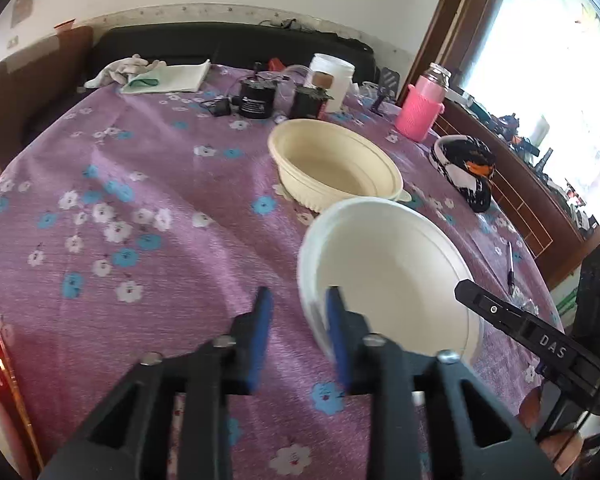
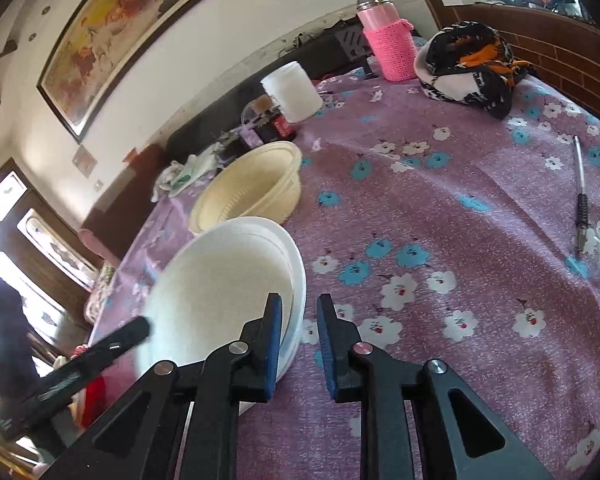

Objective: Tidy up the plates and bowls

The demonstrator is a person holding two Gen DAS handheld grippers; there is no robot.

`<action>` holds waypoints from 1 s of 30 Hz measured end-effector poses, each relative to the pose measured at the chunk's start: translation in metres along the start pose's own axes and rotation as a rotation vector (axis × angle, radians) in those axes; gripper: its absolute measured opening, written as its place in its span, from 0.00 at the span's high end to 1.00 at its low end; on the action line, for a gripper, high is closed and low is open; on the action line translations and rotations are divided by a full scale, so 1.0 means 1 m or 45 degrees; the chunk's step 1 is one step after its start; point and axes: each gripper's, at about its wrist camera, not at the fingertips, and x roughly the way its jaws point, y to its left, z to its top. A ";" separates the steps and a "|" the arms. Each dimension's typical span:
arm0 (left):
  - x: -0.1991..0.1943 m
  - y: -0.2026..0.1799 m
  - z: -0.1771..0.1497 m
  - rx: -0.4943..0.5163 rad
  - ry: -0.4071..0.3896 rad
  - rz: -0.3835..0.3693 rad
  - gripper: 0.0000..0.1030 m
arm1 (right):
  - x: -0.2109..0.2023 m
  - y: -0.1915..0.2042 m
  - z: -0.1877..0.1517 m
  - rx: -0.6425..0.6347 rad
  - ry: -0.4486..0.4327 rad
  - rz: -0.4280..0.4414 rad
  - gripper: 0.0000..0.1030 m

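Cream bowl (image 1: pixel 334 164) and white bowl (image 1: pixel 388 276) on table (image 1: pixel 160 184), both empty. Left claw (image 1: pixel 298 312) and right claw (image 2: pixel 298 316) each straddled the white rim; grip unclear. Only the right view showed a painting (image 2: pixel 116 36).

Purple floral tablecloth (image 1: pixel 148 184) covers the table. Far side: pink knit-sleeved flask (image 1: pixel 420 108), white jar (image 1: pixel 334 78), two dark canisters, folded cloth (image 1: pixel 168 78). Black-white-orange fabric bundle (image 2: pixel 472 68) near the flask. Pen (image 2: pixel 580 204) lies apart. Framed painting (image 2: pixel 116 36) on wall.
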 end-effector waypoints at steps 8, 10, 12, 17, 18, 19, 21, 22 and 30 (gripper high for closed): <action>-0.011 -0.015 -0.008 0.096 -0.036 0.032 0.87 | -0.007 0.013 -0.007 -0.096 -0.038 -0.050 0.88; -0.017 -0.015 -0.013 0.109 -0.027 0.032 0.87 | -0.015 0.013 -0.010 -0.086 -0.056 -0.015 0.88; -0.026 -0.014 -0.020 0.127 -0.015 0.042 0.87 | -0.025 0.013 -0.015 -0.054 -0.056 0.025 0.88; -0.067 -0.009 -0.050 0.170 -0.020 0.019 0.87 | -0.059 0.032 -0.039 -0.055 -0.032 0.086 0.88; -0.074 -0.008 -0.055 0.170 -0.023 0.018 0.86 | -0.064 0.036 -0.044 -0.044 -0.010 0.087 0.87; -0.084 -0.007 -0.061 0.168 -0.028 0.012 0.83 | -0.067 0.039 -0.049 -0.041 0.008 0.091 0.87; -0.103 -0.003 -0.074 0.177 -0.052 0.004 0.79 | -0.076 0.047 -0.061 -0.054 0.046 0.097 0.87; -0.109 -0.002 -0.078 0.180 -0.056 0.011 0.77 | -0.078 0.050 -0.067 -0.055 0.067 0.103 0.87; -0.106 0.013 -0.093 0.163 -0.035 0.045 0.76 | -0.059 0.057 -0.094 -0.035 0.207 0.133 0.85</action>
